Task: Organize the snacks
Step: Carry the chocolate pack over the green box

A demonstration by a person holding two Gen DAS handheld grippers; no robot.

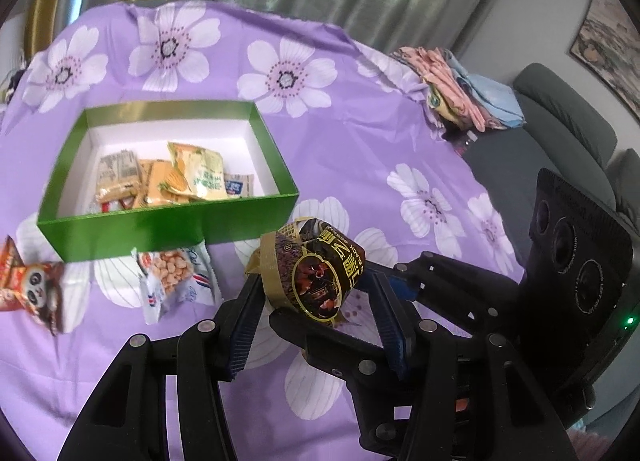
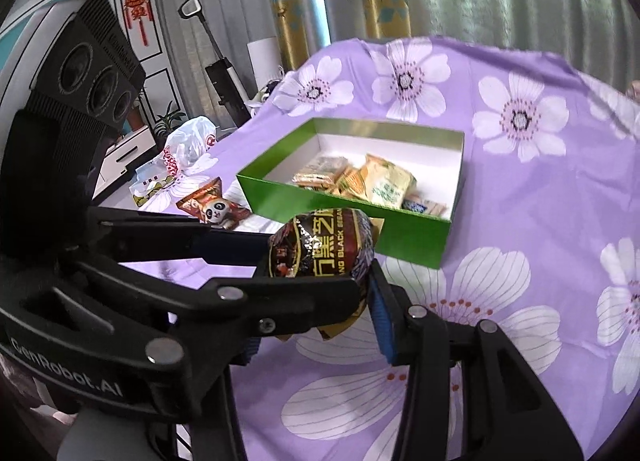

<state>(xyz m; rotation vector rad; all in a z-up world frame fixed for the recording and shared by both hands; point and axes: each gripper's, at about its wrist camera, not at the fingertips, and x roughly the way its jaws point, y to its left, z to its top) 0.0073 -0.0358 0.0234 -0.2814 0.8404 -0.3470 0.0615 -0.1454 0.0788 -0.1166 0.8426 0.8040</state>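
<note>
Just off the green box's (image 1: 168, 221) near wall, both grippers' jaws pinch 1 puffy, crinkly sesame packet (image 1: 316, 273); light, slippery, best gripped mid-body.

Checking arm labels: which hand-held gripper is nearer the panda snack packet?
Left. The left hand-held gripper holds the dark snack from the side facing the panda snack packet; the right hand-held gripper grips it from the opposite side.

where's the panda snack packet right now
The panda snack packet lies on the purple cloth at the left wrist view's left edge, just left of the peanut packet and near the green box.
</note>
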